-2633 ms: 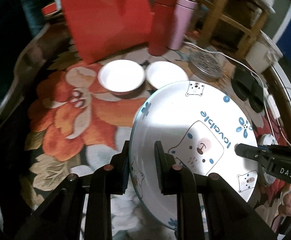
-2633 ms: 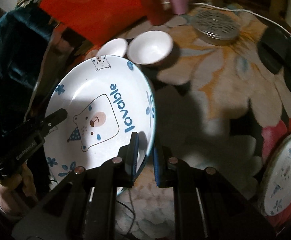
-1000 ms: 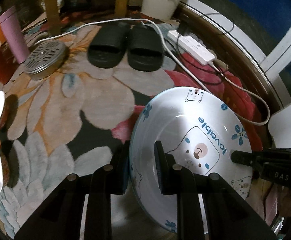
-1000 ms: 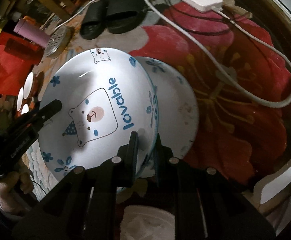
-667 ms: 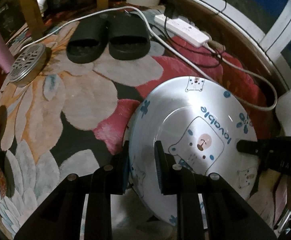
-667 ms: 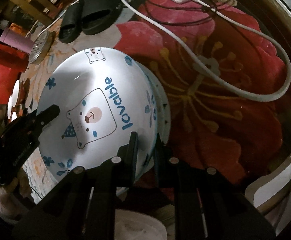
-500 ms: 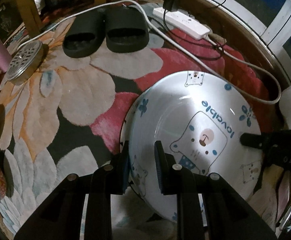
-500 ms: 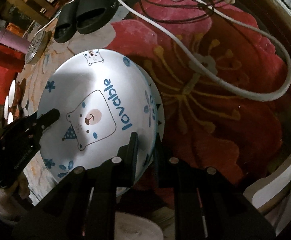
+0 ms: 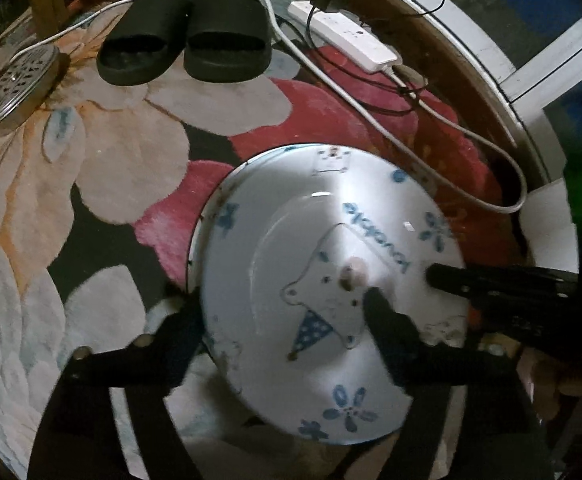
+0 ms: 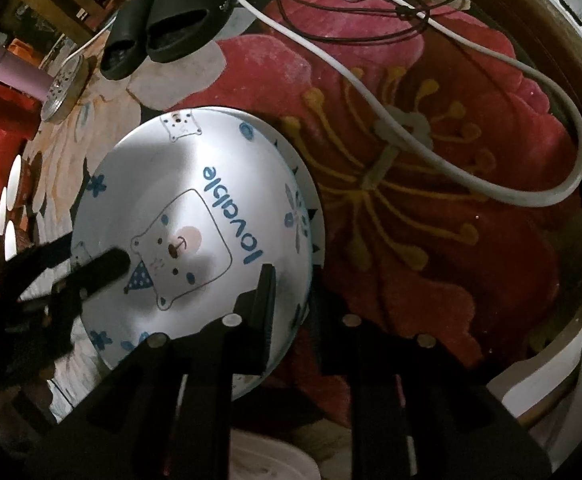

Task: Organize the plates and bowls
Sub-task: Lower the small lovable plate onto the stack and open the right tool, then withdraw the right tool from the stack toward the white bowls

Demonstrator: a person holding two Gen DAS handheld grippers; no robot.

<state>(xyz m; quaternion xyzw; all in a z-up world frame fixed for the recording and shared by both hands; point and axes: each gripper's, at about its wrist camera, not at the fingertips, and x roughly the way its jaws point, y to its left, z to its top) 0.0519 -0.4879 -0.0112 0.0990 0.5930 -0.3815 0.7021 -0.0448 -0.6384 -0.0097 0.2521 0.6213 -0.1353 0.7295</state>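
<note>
My left gripper (image 9: 281, 306) had just sprung wide, so those fingers (image 9: 387, 320) were fully let go. One hung over the bear's face, the other sat outside the rim over the floral rug (image 9: 131, 160), with nothing pressed between them. My right gripper (image 10: 295, 292) had only just started easing off. The rim of the bear plate (image 9: 291, 240) was between its jaws, but honestly I couldn't tell whether the pads were still touching it or not.

The plate itself looked pretty much down, sitting on top of the matching plate (image 10: 318, 236) on the rug. A sliver of that lower rim peeked out on the far side, so the stack seemed a little off centre.

My take on doing this bit well: let the right side go all the way before lifting anything. Otherwise I reckon that pad drags the rim and skews the stack more. Then pull both grippers straight up and out, especially the left finger hovering over the plate, so it doesn't clip the edge. If the offset bugs you, nudge the rim square.

Further out, the white cable (image 9: 411, 128) looped close behind the stack and the black slippers (image 9: 187, 44) sat beyond it. The small white bowls (image 10: 9, 208) were way off to the left, probably the next job.
</note>
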